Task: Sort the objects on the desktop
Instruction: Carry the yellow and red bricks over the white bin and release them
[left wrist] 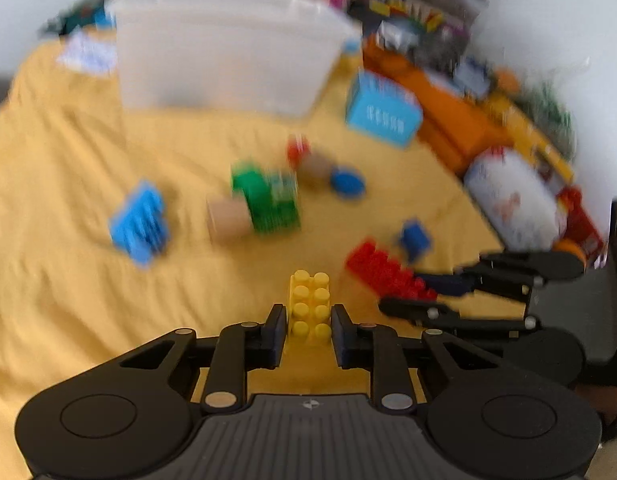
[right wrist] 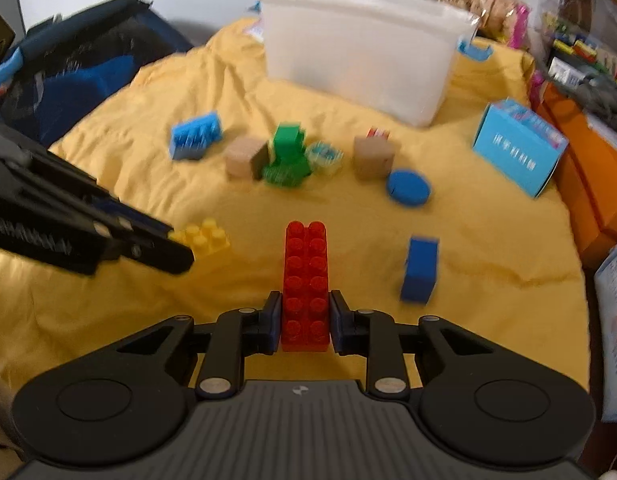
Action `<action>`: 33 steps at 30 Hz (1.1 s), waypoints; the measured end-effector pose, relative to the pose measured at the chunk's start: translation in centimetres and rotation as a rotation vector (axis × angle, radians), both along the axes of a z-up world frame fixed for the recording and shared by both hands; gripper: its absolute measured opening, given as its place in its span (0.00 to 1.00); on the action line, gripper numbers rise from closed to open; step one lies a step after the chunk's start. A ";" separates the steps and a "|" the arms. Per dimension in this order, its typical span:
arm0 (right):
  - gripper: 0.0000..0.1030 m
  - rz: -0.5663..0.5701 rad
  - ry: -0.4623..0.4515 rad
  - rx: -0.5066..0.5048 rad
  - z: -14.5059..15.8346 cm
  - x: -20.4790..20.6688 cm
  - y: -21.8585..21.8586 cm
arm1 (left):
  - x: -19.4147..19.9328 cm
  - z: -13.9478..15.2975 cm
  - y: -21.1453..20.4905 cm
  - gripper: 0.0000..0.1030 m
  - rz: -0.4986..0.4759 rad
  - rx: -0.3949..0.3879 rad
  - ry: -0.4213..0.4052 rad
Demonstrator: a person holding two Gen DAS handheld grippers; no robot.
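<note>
A: Starting on the left, what's the left gripper [left wrist: 309, 326] doing?

B: It's clamped on the yellow brick [left wrist: 310, 304], pads on its two long flat sides, low over the yellow cloth [left wrist: 68, 300].

A: And on the right?

B: The right gripper [right wrist: 302, 318] is clamped the same way on the near end of the long red brick [right wrist: 306, 284].

A: Will they handle easily?

B: Probably. Both look light, rigid and smooth. The red one may pivot when held at its end. The clear bin [right wrist: 360, 48] stands well beyond.

Left gripper [left wrist: 309, 334] — matte black plastic, ribbed grey body, round silver pivot screws, dark blue pads on the fingers [left wrist: 277, 332], right gripper [right wrist: 304, 320] — same black linkage arms
</note>
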State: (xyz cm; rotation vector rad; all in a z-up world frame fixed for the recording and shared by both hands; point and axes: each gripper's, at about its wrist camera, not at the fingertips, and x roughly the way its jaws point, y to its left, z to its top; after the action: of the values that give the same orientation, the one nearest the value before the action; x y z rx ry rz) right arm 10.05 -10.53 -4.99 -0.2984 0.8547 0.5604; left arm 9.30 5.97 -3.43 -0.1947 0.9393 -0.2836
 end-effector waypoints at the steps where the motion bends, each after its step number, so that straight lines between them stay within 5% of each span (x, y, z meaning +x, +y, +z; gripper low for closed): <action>1: 0.26 -0.002 -0.017 0.005 0.4 0.3 0.0 | 0.4 0.8 0.3 0.26 0.008 0.003 -0.027; 13: 0.26 -0.014 -0.302 0.125 9.9 9.3 1.3 | 9.9 12.2 3.2 0.26 0.097 0.046 -0.370; 18: 0.26 -0.061 -0.419 0.167 12.4 14.0 3.1 | 16.2 12.1 4.0 0.26 0.138 0.063 -0.385; 21: 0.27 -0.104 -0.393 0.179 11.9 17.2 4.1 | 19.9 10.3 3.8 0.27 0.158 0.094 -0.316; 24: 0.40 -0.126 -0.357 0.153 11.2 18.3 4.4 | 19.8 9.5 4.0 0.42 0.156 0.069 -0.291; 27: 0.41 -0.109 -0.383 0.149 11.1 17.1 4.0 | 17.2 9.2 3.9 0.61 0.128 0.089 -0.330; 33: 0.45 -0.075 -0.271 0.149 8.8 13.8 2.5 | 10.8 6.4 3.8 0.63 0.103 0.108 -0.282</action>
State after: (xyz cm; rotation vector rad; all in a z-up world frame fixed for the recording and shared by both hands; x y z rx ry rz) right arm 23.86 -8.07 3.77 -0.1994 0.5571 0.4975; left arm 20.14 9.73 2.98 -0.0998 0.6604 -0.1598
